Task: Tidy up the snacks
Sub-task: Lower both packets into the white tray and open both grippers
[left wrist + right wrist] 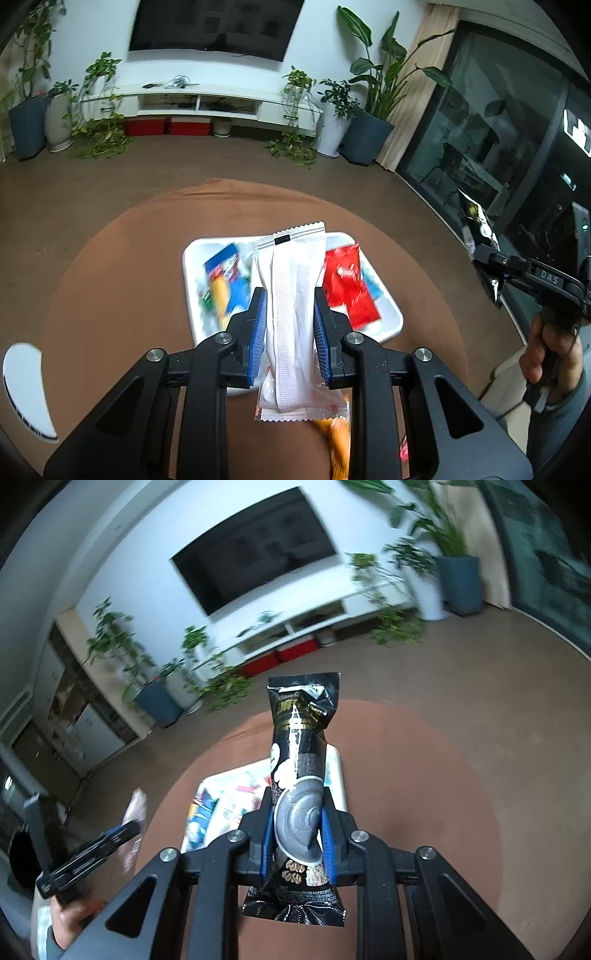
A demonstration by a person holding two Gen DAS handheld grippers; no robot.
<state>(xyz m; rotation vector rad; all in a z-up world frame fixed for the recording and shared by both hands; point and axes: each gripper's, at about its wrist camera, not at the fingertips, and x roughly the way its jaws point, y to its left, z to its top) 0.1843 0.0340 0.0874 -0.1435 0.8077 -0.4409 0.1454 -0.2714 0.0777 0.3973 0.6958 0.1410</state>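
White wall (325, 48) with a dark television (214, 26) fills the background, a low white cabinet (199, 101) under it and potted plants (373, 92) at both ends; two red boxes (166, 126) sit on the floor beneath. Nearer stands a round brown table (110, 295), and on it a white tray (391, 314) that holds snack packets, among them a red packet (347, 284) and a blue packet (225, 260). An orange packet (340, 439) lies on the table just beside the tray, partly hidden. Left gripper (290, 325) is clamped on a white packet (291, 295), held above the tray with its long side pointing forward. Right gripper (298, 827) is clamped on a black packet (301, 746), likewise lengthwise, over the tray's edge. In the left view a hand (550, 350) grips the right tool's handle at the far right.
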